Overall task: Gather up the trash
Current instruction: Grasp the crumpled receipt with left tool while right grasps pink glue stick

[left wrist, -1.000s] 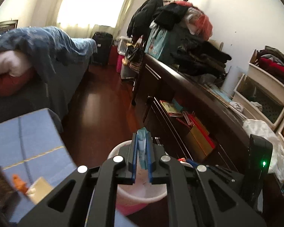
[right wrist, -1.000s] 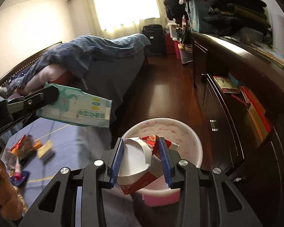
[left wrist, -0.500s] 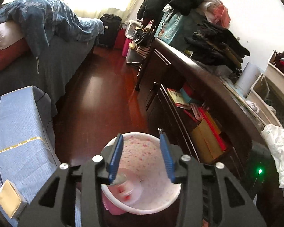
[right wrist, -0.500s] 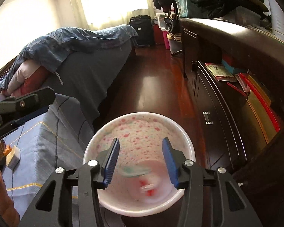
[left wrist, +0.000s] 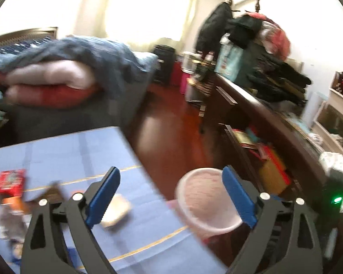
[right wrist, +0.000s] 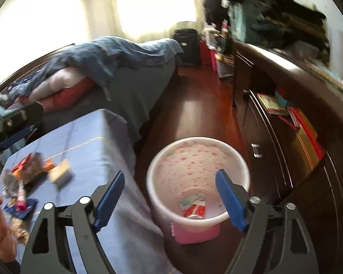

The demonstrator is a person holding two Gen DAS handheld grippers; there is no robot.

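A white bin with pink speckles (right wrist: 199, 157) stands on the dark floor beside the blue-clothed table (right wrist: 84, 146); it also shows in the left wrist view (left wrist: 208, 201). A green-white packet (right wrist: 191, 199) and a red-white carton (right wrist: 195, 211) lie inside it. My right gripper (right wrist: 171, 194) is wide open and empty above the bin's near rim. My left gripper (left wrist: 171, 194) is wide open and empty over the table's right edge. Loose trash lies on the table: a tan packet (left wrist: 116, 210), a red packet (left wrist: 9, 181), several wrappers (right wrist: 27, 166).
A dark wooden dresser (right wrist: 285, 137) with books on its shelf runs along the right. A bed with a blue duvet (right wrist: 116, 57) lies behind the table. The left gripper's body (right wrist: 13, 118) shows at the left edge of the right wrist view. Dark wooden floor lies between the bed and the dresser.
Both grippers let their trash fall into the bin, opened wider and pulled back. The left gripper has swung left toward the table.
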